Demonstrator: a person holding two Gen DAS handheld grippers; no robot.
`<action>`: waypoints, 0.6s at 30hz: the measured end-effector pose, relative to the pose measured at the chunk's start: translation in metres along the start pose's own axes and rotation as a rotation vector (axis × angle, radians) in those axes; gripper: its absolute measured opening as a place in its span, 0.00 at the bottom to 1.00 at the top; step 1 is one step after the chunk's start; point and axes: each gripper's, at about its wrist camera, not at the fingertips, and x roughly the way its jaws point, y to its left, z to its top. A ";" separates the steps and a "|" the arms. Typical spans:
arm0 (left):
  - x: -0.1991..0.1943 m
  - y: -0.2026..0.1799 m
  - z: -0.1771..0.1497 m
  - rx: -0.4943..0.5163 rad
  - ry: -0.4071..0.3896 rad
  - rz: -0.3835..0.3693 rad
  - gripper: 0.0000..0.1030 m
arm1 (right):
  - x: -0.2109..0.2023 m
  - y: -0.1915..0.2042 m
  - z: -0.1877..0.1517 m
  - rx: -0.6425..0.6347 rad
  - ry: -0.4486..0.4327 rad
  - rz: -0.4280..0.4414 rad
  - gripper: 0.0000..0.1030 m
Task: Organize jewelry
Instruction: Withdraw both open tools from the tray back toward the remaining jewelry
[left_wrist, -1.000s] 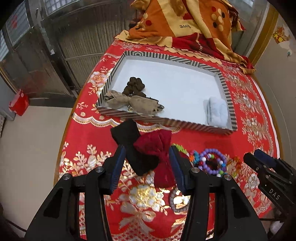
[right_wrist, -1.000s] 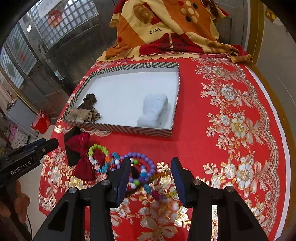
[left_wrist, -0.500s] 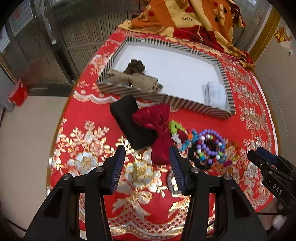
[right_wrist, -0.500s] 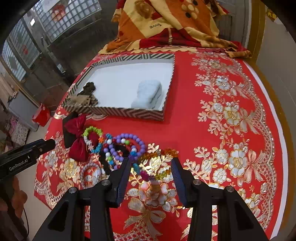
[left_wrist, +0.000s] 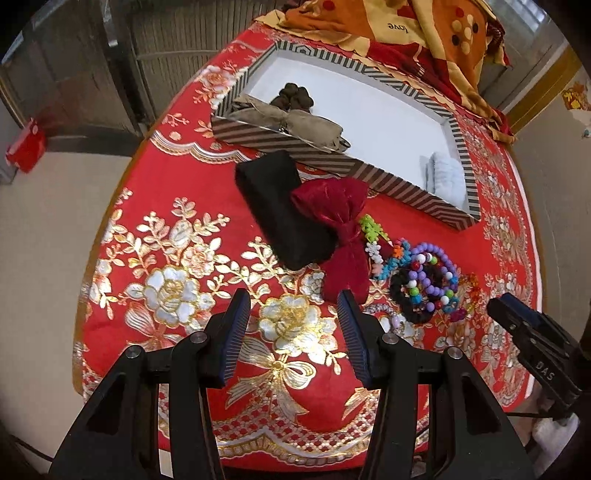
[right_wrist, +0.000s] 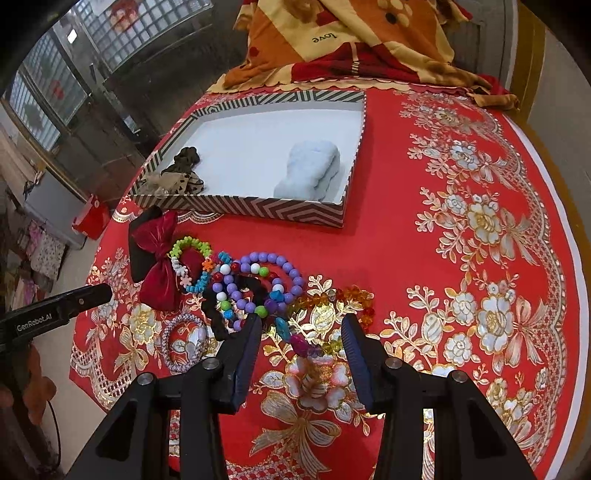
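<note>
A striped box (left_wrist: 280, 138) (right_wrist: 258, 210) with a white floor holds a brown scrunchie (left_wrist: 293, 96), a tan bow (left_wrist: 295, 123) and a pale blue scrunchie (right_wrist: 314, 170). In front of it lie a red-and-black bow (left_wrist: 332, 221) (right_wrist: 155, 258), a purple bead bracelet (left_wrist: 432, 273) (right_wrist: 266, 280), a colourful flower bracelet (right_wrist: 192, 258), a black scrunchie (right_wrist: 218, 306), an amber bead bracelet (right_wrist: 332, 299) and a pale lilac bracelet (right_wrist: 183, 343). My left gripper (left_wrist: 291, 317) is open and empty, just short of the bow. My right gripper (right_wrist: 301, 336) is open and empty, over the amber bracelet.
A red tablecloth with gold flowers (right_wrist: 480, 221) covers the round table. A folded orange and red blanket (right_wrist: 351, 40) lies behind the box. The table's near edge (left_wrist: 295, 454) is close below the left gripper. A red bin (left_wrist: 26, 147) stands on the floor.
Both grippers have drawn back toward the table's near edge and risen; the jewelry and box look farther off. Both stay open. Nothing on the table moved.
</note>
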 end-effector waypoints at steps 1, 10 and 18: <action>0.001 0.001 0.001 -0.003 0.004 -0.006 0.47 | 0.001 0.000 0.000 -0.001 0.003 0.000 0.42; 0.007 0.012 0.012 -0.038 0.026 -0.006 0.47 | 0.008 0.001 0.003 -0.002 0.022 -0.001 0.42; 0.013 -0.008 0.013 0.054 0.056 -0.026 0.47 | 0.010 0.002 0.006 -0.002 0.025 0.024 0.42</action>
